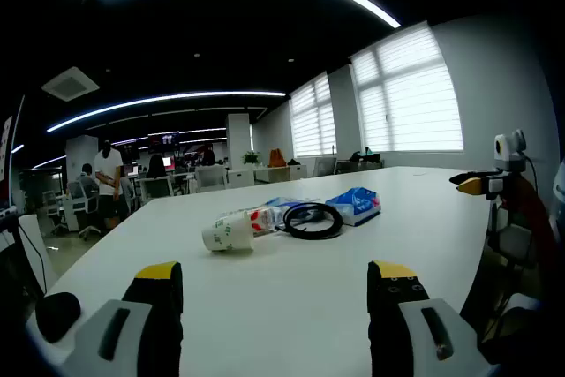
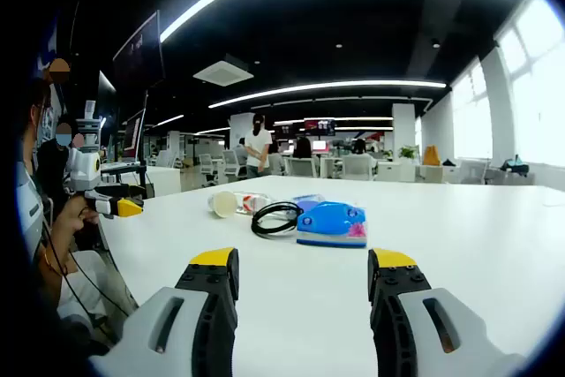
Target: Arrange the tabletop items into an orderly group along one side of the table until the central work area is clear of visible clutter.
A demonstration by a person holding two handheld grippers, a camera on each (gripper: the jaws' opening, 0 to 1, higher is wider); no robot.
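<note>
both hand-held grippers, left (image 1: 274, 293) and right (image 2: 305, 280), gape empty short of the black cable loop (image 1: 312, 219); the tipped paper cup (image 1: 228, 232) beside it looks light and crushable, so grip its wall gently.

At mid-frame in the left gripper view, a white bench (image 1: 291, 297) carries a paper cup (image 1: 228, 232) lying on its side, a clear wrapped item (image 1: 265, 217) behind it, a black coiled cable (image 1: 312, 220) and a blue tissue pack (image 1: 355, 204), all clustered close together.
</note>
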